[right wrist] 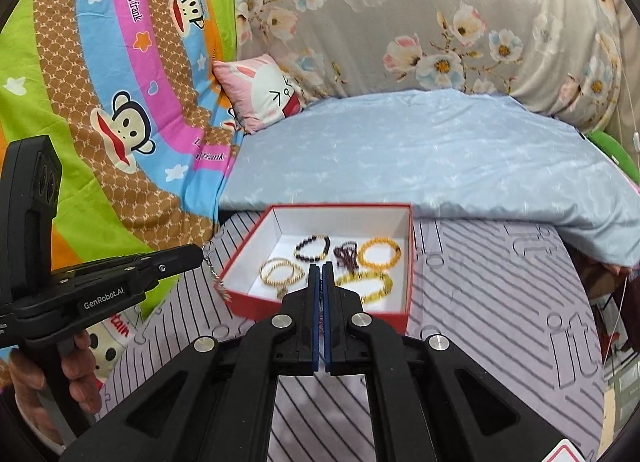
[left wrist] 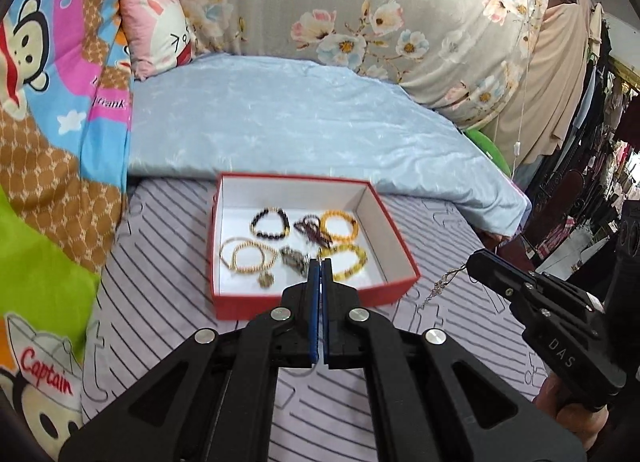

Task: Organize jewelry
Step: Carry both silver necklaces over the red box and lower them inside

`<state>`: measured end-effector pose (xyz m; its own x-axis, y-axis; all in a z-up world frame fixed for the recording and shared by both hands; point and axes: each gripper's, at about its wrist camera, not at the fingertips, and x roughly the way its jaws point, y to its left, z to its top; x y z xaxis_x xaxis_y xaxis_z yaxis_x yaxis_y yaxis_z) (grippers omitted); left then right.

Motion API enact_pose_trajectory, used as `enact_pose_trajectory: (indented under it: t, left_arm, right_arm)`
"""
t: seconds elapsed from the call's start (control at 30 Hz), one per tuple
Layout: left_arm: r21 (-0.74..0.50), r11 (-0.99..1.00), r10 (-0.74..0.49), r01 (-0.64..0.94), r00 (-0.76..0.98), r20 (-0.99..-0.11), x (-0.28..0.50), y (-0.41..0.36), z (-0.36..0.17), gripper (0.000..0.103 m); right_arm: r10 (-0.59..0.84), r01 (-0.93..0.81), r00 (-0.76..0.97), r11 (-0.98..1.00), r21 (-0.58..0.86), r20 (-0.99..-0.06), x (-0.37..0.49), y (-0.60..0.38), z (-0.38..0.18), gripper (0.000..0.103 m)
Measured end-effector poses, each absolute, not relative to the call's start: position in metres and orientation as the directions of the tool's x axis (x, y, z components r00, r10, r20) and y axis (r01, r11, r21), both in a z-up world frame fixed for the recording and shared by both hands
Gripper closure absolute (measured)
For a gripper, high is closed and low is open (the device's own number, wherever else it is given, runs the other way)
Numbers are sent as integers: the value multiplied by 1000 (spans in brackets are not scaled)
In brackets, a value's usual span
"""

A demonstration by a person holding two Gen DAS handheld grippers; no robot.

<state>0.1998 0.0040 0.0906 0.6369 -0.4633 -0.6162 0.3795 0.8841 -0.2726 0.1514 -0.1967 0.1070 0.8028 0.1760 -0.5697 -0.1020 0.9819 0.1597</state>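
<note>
A red box (left wrist: 394, 240) with a white inside lies on the striped mat and holds several bead bracelets: a dark one (left wrist: 270, 223), cream ones (left wrist: 250, 257), amber ones (left wrist: 339, 225). The box also shows in the right wrist view (right wrist: 410, 262). Both grippers are shut, and each one in the other's view holds a thin silver chain. In the left wrist view the right gripper (left wrist: 474, 260) dangles the chain (left wrist: 440, 285) right of the box. In the right wrist view the left gripper (right wrist: 198, 256) dangles the chain (right wrist: 216, 276) left of the box. My left gripper (left wrist: 320, 262) and right gripper (right wrist: 321, 266) point at the box.
A folded light blue quilt (left wrist: 300, 121) lies behind the box. A cartoon monkey blanket (right wrist: 100, 101) is on the left, with a pink pillow (left wrist: 158, 31) and floral bedding (left wrist: 380, 9) behind. The bed edge and hanging clothes (left wrist: 592, 141) are at the right.
</note>
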Motion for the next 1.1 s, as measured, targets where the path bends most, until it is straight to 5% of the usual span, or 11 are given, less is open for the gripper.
enact_pose_trajectory:
  t: [0.37,1.1]
  left_arm:
    - [-220,901,-427,374,669,-609,256,-15,97,103]
    - [-219,920,-382,325,624,-682,349,-29,42,103]
  right_arm:
    - [189,-97,814,977,192,-550,212,-207,115,102]
    - [249,-120,700,965,233,-670,302,-196,43,102]
